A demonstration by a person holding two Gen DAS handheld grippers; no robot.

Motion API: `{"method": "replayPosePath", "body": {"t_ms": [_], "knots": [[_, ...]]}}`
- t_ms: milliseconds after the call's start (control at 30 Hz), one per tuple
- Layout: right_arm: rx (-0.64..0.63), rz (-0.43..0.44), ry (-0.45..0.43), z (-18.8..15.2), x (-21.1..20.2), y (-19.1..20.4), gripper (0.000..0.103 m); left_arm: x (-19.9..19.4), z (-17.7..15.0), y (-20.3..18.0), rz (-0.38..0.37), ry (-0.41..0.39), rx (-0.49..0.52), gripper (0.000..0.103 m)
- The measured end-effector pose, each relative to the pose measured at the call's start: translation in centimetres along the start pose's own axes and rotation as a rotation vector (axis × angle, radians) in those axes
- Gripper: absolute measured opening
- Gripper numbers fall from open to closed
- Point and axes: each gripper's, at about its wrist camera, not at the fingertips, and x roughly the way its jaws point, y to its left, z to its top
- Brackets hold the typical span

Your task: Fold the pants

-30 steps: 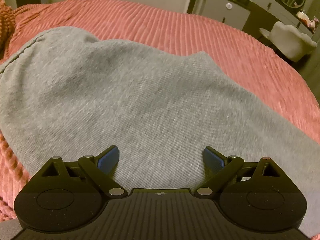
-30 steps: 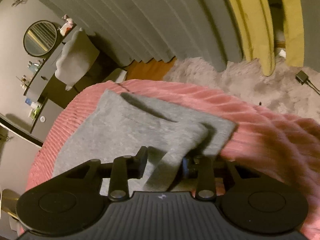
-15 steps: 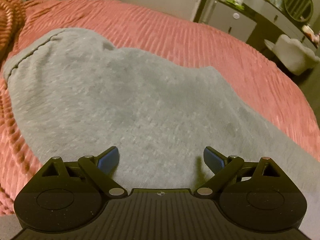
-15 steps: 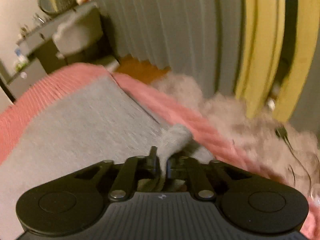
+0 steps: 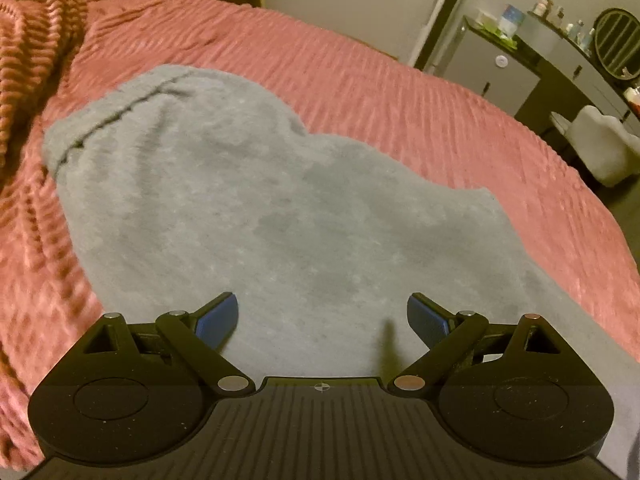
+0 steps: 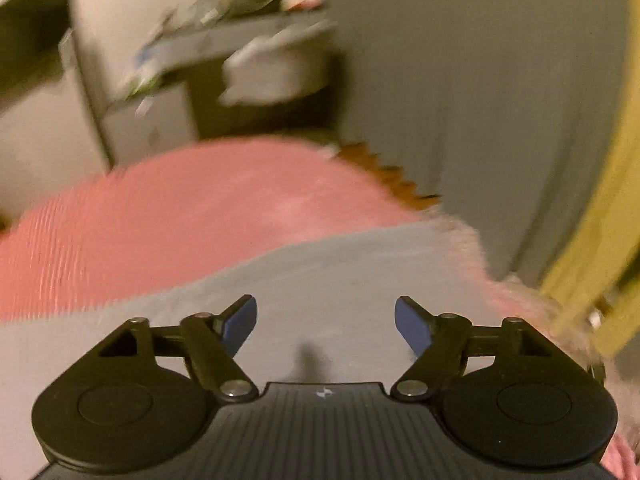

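Observation:
Grey pants (image 5: 280, 208) lie flat on a pink ribbed bedspread (image 5: 400, 92), waistband at the far left. My left gripper (image 5: 322, 318) is open and empty, held just above the near part of the pants. In the blurred right wrist view the grey pants (image 6: 320, 280) lie along the bed's edge below my right gripper (image 6: 326, 322), which is open and empty, its blue pads wide apart.
A bunched pink blanket (image 5: 28, 60) lies at the far left of the bed. A dresser with bottles and a round mirror (image 5: 616, 44) and a white chair (image 5: 600, 144) stand to the right. Grey curtain (image 6: 480, 100) and yellow curtain (image 6: 600, 240) hang beyond the bed's edge.
My right gripper let go of the pant fabric and opened wide; its view swung up and left. My left gripper stayed open and drew back a little from the waistband.

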Motion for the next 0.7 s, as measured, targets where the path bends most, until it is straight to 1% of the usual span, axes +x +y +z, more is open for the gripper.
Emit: {"method": "replayPosePath", "body": {"t_ms": [33, 100, 133, 167, 200, 233, 300, 333, 367, 400, 433, 500, 533, 567, 633, 667, 700], "knots": [[-0.041, -0.004, 0.024, 0.1, 1.3, 1.3, 0.041, 0.0, 0.3, 0.5, 0.009, -0.010, 0.003, 0.095], [-0.069, 0.001, 0.096, 0.4, 4.2, 2.6, 0.032, -0.1, 0.7, 1.4, 0.014, -0.029, -0.001, 0.096], [-0.082, -0.010, 0.114, 0.4, 5.5, 2.7, 0.032, -0.1, 0.9, 1.8, 0.015, -0.036, -0.001, 0.095], [-0.094, -0.025, 0.103, 0.3, 6.3, 2.5, 0.032, 0.0, 1.1, 2.2, 0.024, -0.041, -0.003, 0.095], [-0.094, -0.046, 0.075, 0.7, 6.9, 1.9, 0.032, 0.2, 1.3, 2.6, 0.037, -0.048, -0.009, 0.095], [-0.066, -0.112, 0.068, 1.4, 7.6, 1.0, 0.032, 0.2, 1.5, 3.0, 0.043, -0.058, -0.011, 0.095], [0.037, -0.278, 0.102, 3.0, 8.6, -1.2, 0.032, 0.3, 1.8, 3.5, 0.071, -0.078, -0.016, 0.095], [0.090, -0.321, 0.115, 3.7, 8.6, -1.9, 0.032, 0.4, 1.9, 3.7, 0.089, -0.089, -0.020, 0.095], [0.132, -0.305, 0.108, 4.2, 8.0, -1.9, 0.033, 0.5, 2.0, 3.8, 0.099, -0.091, -0.022, 0.095], [0.151, -0.249, 0.092, 4.2, 7.3, -1.5, 0.033, 0.6, 2.2, 3.7, 0.095, -0.085, -0.017, 0.095], [0.143, -0.166, 0.085, 4.3, 6.6, -0.4, 0.033, 0.6, 2.2, 3.6, 0.084, -0.080, -0.002, 0.095], [0.090, -0.053, 0.081, 4.0, 5.7, 2.8, 0.033, 0.6, 1.9, 2.8, 0.088, -0.068, 0.063, 0.095], [0.058, 0.010, 0.089, 3.8, 5.4, 4.9, 0.033, 0.9, 1.8, 2.1, 0.091, -0.052, 0.119, 0.096], [0.025, 0.091, 0.105, 4.0, 5.4, 7.4, 0.033, 1.2, 1.5, 1.4, 0.098, -0.028, 0.188, 0.096], [-0.028, 0.235, 0.140, 3.6, 5.3, 12.0, 0.033, 1.6, 0.6, 0.4, 0.130, -0.008, 0.302, 0.096], [-0.054, 0.314, 0.163, 3.5, 5.3, 14.5, 0.033, 1.9, 0.4, 0.3, 0.155, 0.006, 0.333, 0.096], [-0.075, 0.381, 0.183, 3.4, 5.2, 16.7, 0.033, 1.9, 0.4, 0.6, 0.168, 0.020, 0.331, 0.096]]}}
